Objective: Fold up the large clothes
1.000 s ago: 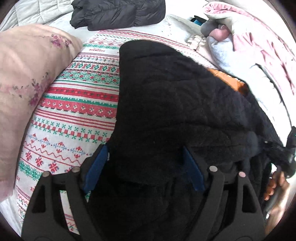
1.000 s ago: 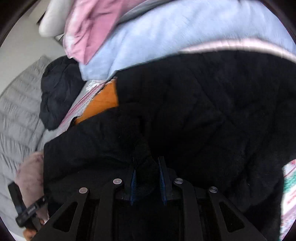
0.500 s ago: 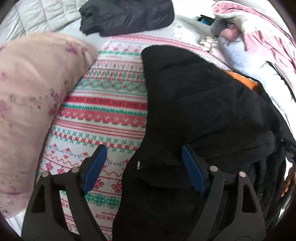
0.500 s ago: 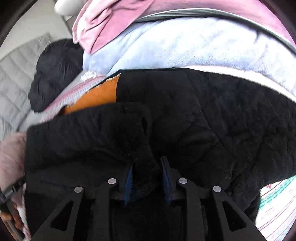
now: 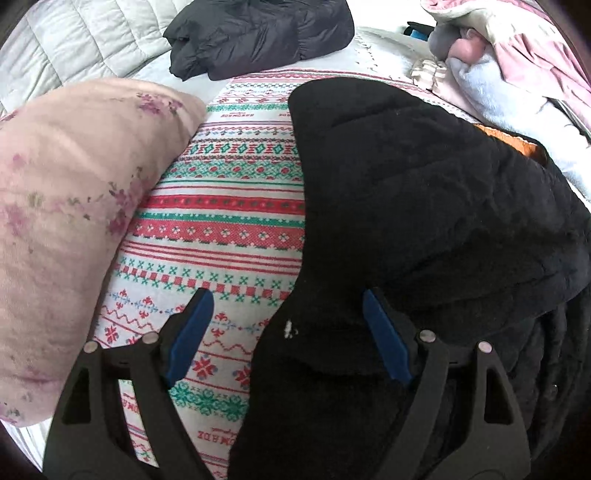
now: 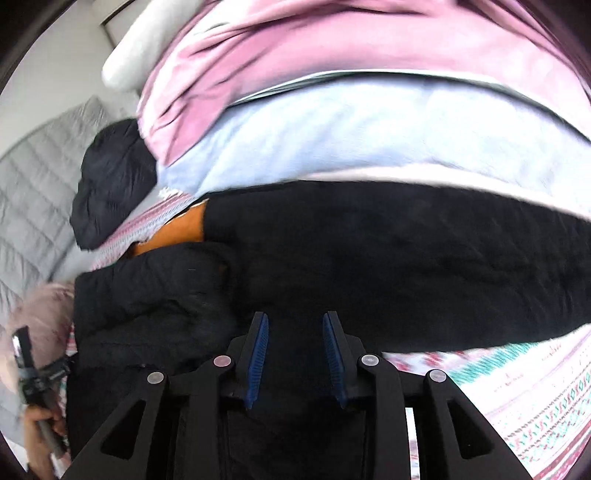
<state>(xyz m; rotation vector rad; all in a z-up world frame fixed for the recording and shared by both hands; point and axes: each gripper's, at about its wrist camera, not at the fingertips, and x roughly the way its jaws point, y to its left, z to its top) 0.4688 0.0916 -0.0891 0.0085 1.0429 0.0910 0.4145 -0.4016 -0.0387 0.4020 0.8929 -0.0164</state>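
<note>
A large black fleece garment (image 5: 424, 221) with an orange lining (image 5: 517, 144) lies on a patterned blanket (image 5: 229, 221). My left gripper (image 5: 288, 332) stands open wide over the garment's left edge. That edge lies between the jaws, and the left pad is over bare blanket. In the right wrist view the same garment (image 6: 388, 266) spreads across the middle. My right gripper (image 6: 295, 332) hovers above it with its jaws opening. Nothing is pinched between the pads. A folded-over part of the garment (image 6: 155, 288) lies to their left.
A pink floral pillow (image 5: 74, 221) presses against the blanket's left side. A folded dark puffer jacket (image 5: 258, 33) lies at the back on a grey quilt (image 5: 74, 44). A heap of pink and pale-blue clothes (image 6: 332, 129) borders the garment's far side. A hand holding the other gripper (image 6: 37, 376) shows at lower left.
My right gripper has let go of the black fold it pinched, opened, and shifted right and up. In the left view the garment now sits further right, baring more blanket.
</note>
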